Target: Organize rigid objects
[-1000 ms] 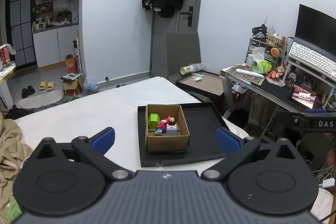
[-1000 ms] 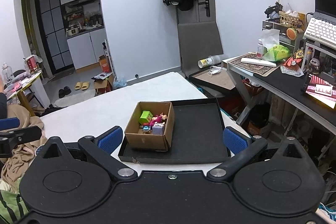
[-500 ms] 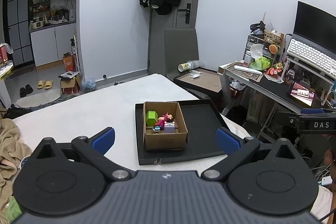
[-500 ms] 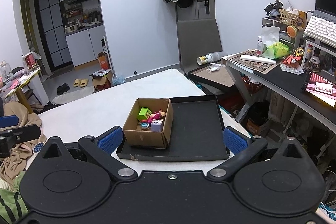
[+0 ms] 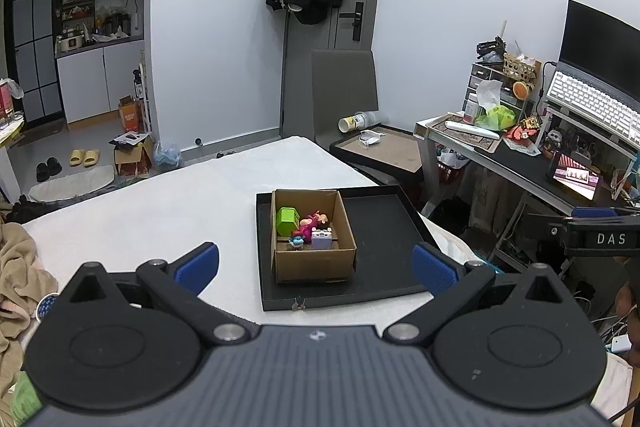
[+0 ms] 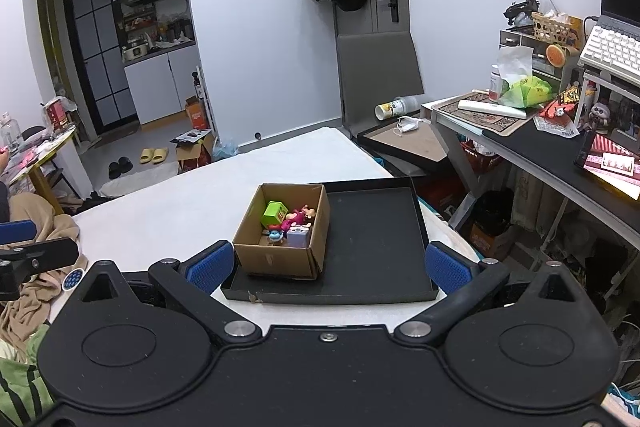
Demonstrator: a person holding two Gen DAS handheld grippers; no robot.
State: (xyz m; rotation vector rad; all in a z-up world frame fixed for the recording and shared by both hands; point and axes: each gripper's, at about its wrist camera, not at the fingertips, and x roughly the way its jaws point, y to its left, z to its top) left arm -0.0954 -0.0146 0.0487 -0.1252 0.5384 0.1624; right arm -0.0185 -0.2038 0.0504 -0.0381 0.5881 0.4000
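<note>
Toys: a green block (image 5: 288, 220), a pink figure (image 5: 310, 223), a blue-capped figure (image 5: 297, 239) and a lilac cube (image 5: 322, 239) lie bunched together inside a cardboard box (image 5: 314, 263).
Box: it sits on the nine o'clock half of a black tray (image 5: 384, 227); the tray's three o'clock half lies bare.
Tray: it rests on a white-covered bed (image 5: 160, 211), near the edge at three o'clock.
Left gripper (image 5: 316, 263): spread wide, blue pads far apart, nothing between them, touching nothing; it hangs short of the tray, aimed at the box at twelve o'clock.
Right gripper (image 6: 330, 265): equally wide and carrying nothing, clear of the tray's near rim, with the box just toward eleven o'clock.
Surroundings: a cluttered desk (image 5: 520, 171) stands at three o'clock, beige cloth (image 5: 20, 267) is heaped at nine o'clock.
Stage: by judgement, the scene fits two readings. Either the toys are gathered in the box and the sorting is over, or they wait there to be laid out on the bare half of the tray. The pictures do not settle which.
Next move: it cannot be called from this moment; any reach into the box would need a narrower opening, since the toys lie touching one another between close cardboard walls.
</note>
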